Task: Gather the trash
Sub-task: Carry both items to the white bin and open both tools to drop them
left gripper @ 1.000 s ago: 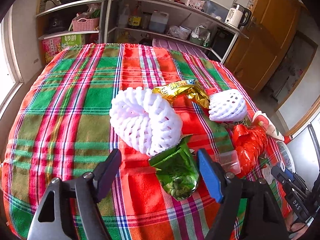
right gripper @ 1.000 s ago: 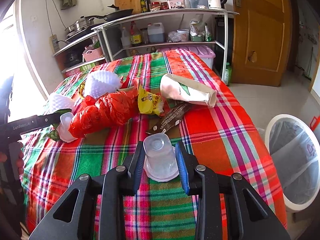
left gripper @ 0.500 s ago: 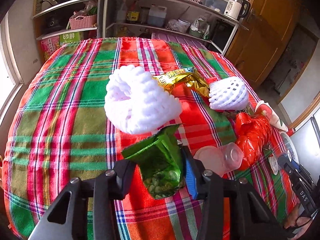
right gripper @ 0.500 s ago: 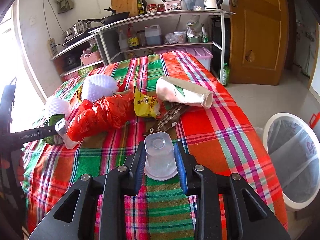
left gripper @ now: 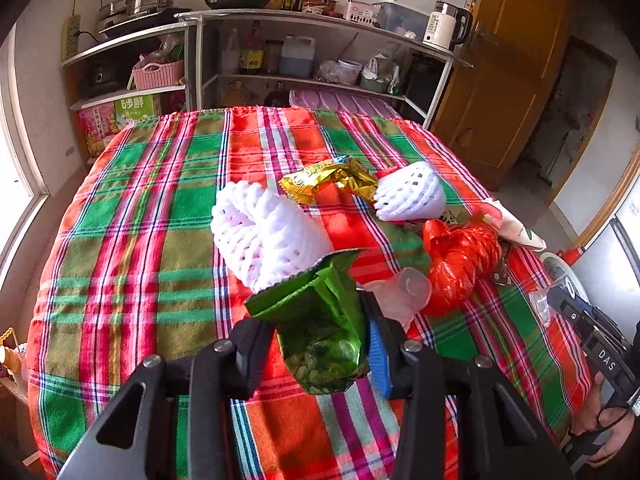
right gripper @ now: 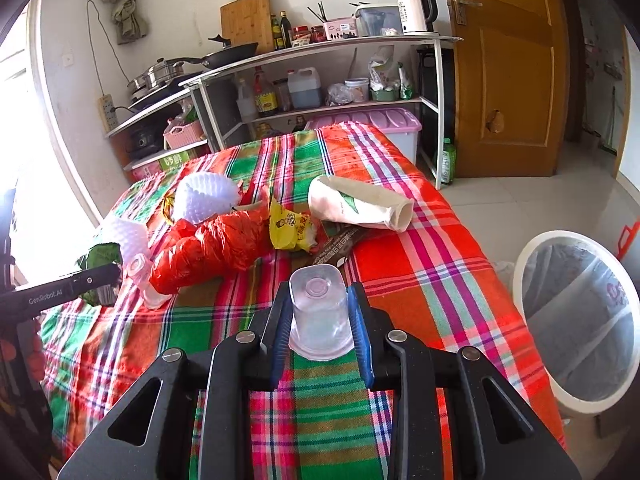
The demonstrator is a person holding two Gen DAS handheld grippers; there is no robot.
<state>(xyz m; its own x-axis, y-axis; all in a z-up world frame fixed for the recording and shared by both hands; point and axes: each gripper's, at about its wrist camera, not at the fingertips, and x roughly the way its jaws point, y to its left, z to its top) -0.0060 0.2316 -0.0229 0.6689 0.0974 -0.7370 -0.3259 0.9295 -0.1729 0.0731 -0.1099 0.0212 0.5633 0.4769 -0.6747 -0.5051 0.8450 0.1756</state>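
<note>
left gripper (left gripper: 320, 340): its jaws were closing, last of all, on the green foil packet (left gripper: 320, 320), the pads pinching its sides, so the packet hung clear of the cloth and could be carried off.
right gripper (right gripper: 320, 316): pressed on an upturned clear plastic cup (right gripper: 318, 312), one pad on each wall; base pointing away from the camera, rim toward the handle, a hold that suited tipping it into the bin.
green foil packet: crinkled, glossy film, torn open at the top, printed with green peas; light and floppy, so it probably needed a firm pinch.
clear plastic cup: thin, translucent, tapered, likely to buckle under too hard a squeeze.
table (left gripper: 132, 208): covered by a woven plaid cloth in red, green and pink.
remaining trash: gathered toward the right edge of the table, presumably for a short reach to the bin.
foam fruit nets: two white meshed sleeves, soft and springy, the large one (left gripper: 264, 236) just behind the packet, the small one (left gripper: 408, 194) farther back.
gold wrapper (left gripper: 332, 178): shiny, creased foil, between the two nets.
red plastic bag (right gripper: 212, 246): twisted, wrinkled film, with a second clear cup (right gripper: 140, 276) lying beside it.
paper bag (right gripper: 356, 204): cream, tube-shaped, lying on its side near the right edge.
bin (right gripper: 524, 280): round, white-rimmed, lined with a clear bag, standing on the floor off the table's right edge.
</note>
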